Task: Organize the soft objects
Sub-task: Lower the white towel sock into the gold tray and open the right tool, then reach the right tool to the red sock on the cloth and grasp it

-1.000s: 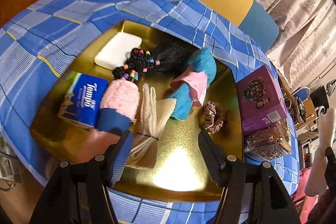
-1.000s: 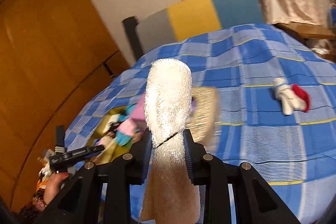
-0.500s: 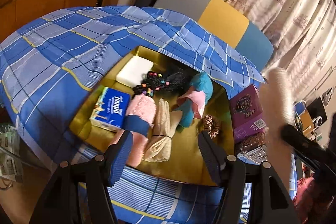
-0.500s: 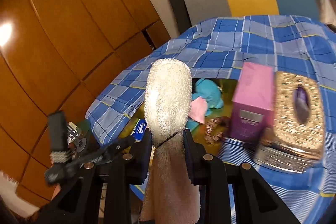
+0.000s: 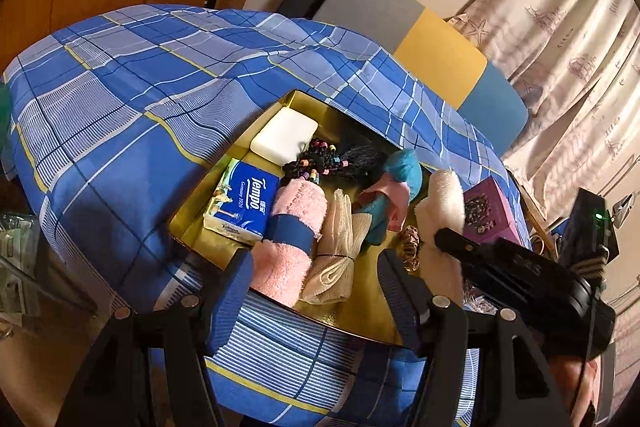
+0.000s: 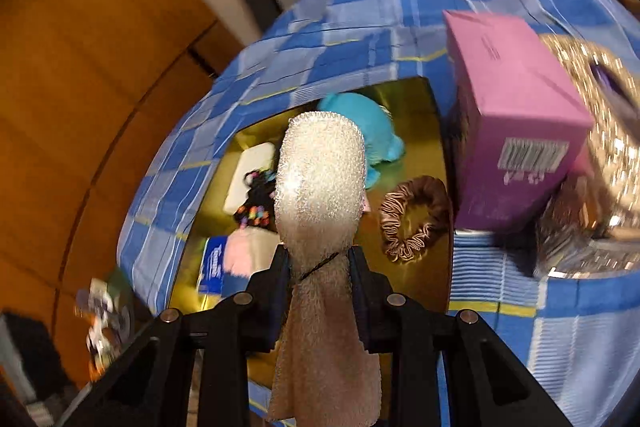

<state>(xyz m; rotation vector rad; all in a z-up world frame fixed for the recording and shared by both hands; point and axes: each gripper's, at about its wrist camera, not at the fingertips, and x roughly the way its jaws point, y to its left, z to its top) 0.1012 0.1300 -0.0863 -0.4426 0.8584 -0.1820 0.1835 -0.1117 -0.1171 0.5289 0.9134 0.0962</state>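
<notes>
A gold tray (image 5: 360, 311) on the blue checked cloth holds a white sponge (image 5: 284, 136), a Tempo tissue pack (image 5: 243, 201), a pink towel roll (image 5: 292, 227), a cream cloth bundle (image 5: 338, 251), a black beaded hair piece (image 5: 332, 159), a teal and pink plush (image 5: 394, 187) and a brown scrunchie (image 6: 414, 217). My right gripper (image 6: 320, 261) is shut on a rolled cream towel (image 6: 320, 179) and holds it above the tray's right part; the towel also shows in the left wrist view (image 5: 440, 211). My left gripper (image 5: 316, 291) is open and empty at the tray's near edge.
A purple box (image 6: 516, 107) and a glittery gold box (image 6: 600, 131) stand right of the tray (image 6: 416, 95). A grey, yellow and blue chair back (image 5: 432, 55) is behind the table, with curtains (image 5: 576, 39) to the right and wooden panels (image 6: 80, 67) to the left.
My right gripper has swung left with the cream towel, from over the open cloth to above the tray. My left gripper has drawn back and up from the tray, still open.
</notes>
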